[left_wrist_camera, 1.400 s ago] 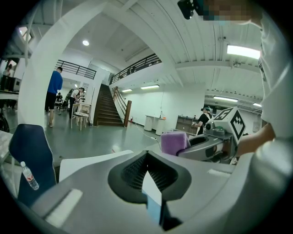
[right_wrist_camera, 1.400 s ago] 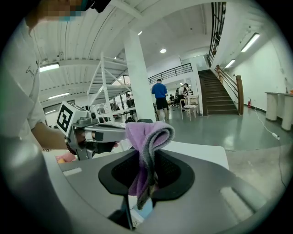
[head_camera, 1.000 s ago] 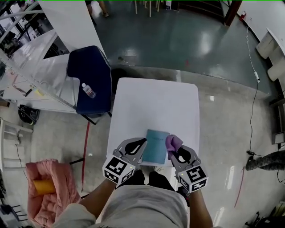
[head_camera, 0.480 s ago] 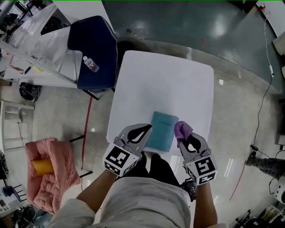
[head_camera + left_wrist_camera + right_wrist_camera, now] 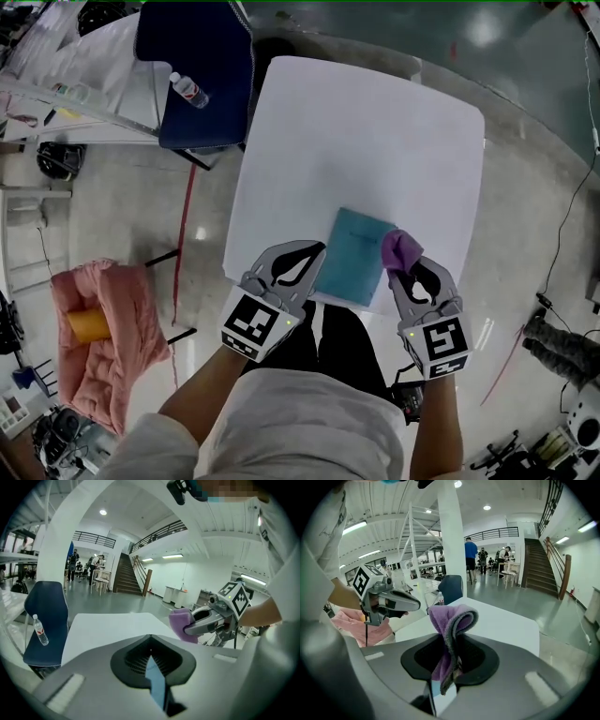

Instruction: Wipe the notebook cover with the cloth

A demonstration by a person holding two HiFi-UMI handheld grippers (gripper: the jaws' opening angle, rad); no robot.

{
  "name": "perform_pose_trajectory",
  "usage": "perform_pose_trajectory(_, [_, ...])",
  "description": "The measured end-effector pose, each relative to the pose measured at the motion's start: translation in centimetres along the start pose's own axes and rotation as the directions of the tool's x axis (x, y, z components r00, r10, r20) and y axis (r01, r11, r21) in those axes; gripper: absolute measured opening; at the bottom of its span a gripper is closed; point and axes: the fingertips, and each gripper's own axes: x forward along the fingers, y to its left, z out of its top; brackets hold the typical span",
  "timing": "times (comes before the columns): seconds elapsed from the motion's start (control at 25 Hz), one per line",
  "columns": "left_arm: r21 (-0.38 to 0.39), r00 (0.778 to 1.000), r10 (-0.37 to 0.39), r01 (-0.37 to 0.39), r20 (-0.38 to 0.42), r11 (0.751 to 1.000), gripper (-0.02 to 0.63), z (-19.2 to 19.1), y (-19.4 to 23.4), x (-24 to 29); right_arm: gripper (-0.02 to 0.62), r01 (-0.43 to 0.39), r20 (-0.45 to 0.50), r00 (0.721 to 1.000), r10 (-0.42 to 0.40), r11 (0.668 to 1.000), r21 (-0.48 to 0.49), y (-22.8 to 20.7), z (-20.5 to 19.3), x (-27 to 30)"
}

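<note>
Head view: thin teal notebook (image 5: 354,253), near corner hidden under L gripper (image 5: 309,253). Folded purple cloth (image 5: 401,247), lower end buried in R gripper (image 5: 413,266). Dark blue chair (image 5: 202,75) cut by top edge; clear plastic bottle (image 5: 190,89), label too small to read.

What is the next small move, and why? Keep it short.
Probably slide the right gripper left so the cloth lands on the notebook: it sits clamped at the cover's right edge, while the left gripper grips the left edge.

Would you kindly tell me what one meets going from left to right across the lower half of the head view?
pink fabric bundle → left gripper → notebook → purple cloth
</note>
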Motion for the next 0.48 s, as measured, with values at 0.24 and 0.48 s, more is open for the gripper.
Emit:
perform_pose_trajectory(0.24, [0.061, 1.000, 0.003, -0.001, -0.025, 0.998, 0.000, -1.6, 0.8, 1.5, 0.109, 0.011, -0.037, 0.999, -0.014, 0.997, -0.075, -0.5, -0.7, 2.5])
perform_pose_trajectory(0.48, [0.022, 1.000, 0.016, -0.015, -0.027, 1.000, 0.000, -3.2, 2.5, 2.6, 0.107, -0.009, -0.104, 0.995, -0.003, 0.992, -0.123, -0.8, -2.4, 5.3])
